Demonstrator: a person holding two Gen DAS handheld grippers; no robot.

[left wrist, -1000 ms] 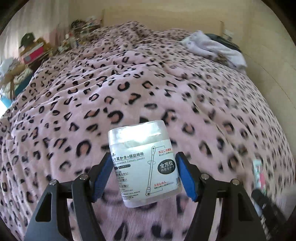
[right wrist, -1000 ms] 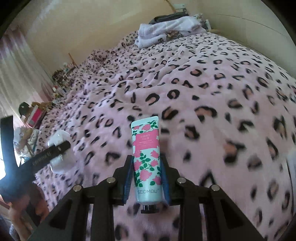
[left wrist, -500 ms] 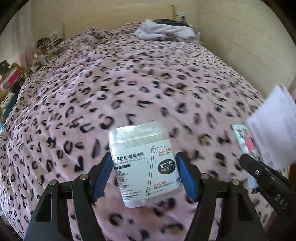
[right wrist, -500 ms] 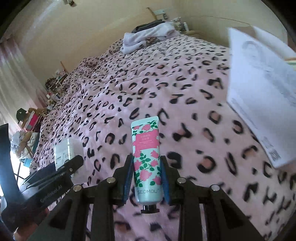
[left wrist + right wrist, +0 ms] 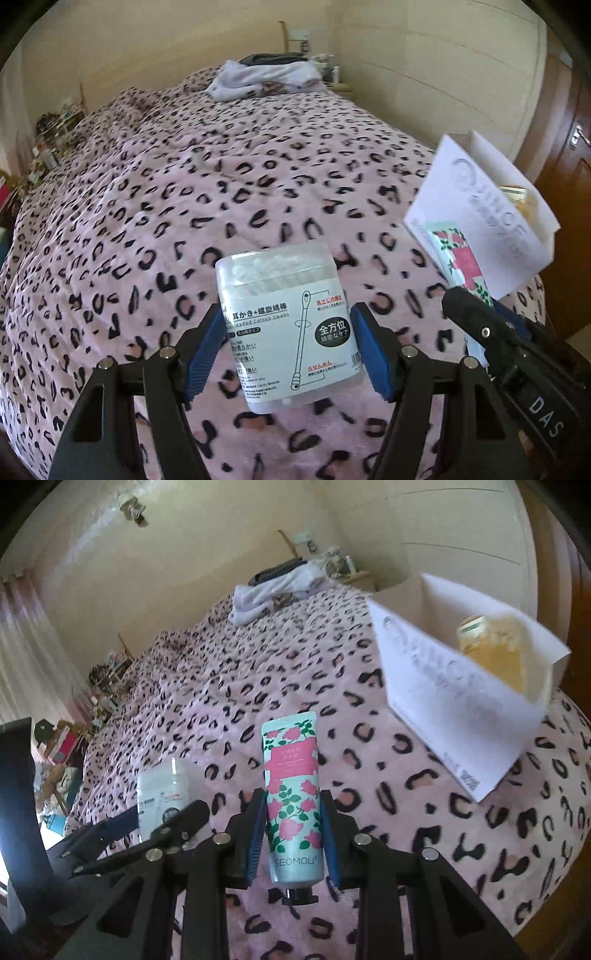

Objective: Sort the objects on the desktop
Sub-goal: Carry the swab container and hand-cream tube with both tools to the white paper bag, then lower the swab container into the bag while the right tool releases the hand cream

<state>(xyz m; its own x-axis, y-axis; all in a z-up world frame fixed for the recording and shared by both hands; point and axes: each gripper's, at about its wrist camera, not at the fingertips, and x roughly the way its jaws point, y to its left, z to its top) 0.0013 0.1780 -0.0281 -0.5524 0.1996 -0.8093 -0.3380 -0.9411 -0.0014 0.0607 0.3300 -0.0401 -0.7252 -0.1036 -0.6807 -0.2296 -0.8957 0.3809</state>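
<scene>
My left gripper [image 5: 290,347] is shut on a clear cotton swab box [image 5: 288,325] with a white label, held above the bed. My right gripper [image 5: 293,832] is shut on a floral hand cream tube [image 5: 291,794], cap down. The tube [image 5: 461,258] and right gripper show at the right of the left wrist view. The swab box [image 5: 162,794] and left gripper show at the lower left of the right wrist view. A white open box [image 5: 461,686] stands on the bed ahead to the right, with a yellowish item [image 5: 495,650] inside.
A pink leopard-print blanket [image 5: 221,166] covers the bed. Folded clothes [image 5: 266,77] lie at the far end by the wall. Cluttered shelves [image 5: 107,686] stand along the left side. A wooden door [image 5: 569,177] is at the right.
Both grippers have swung right with their objects. The white box has come further into both views and its inside now shows.
</scene>
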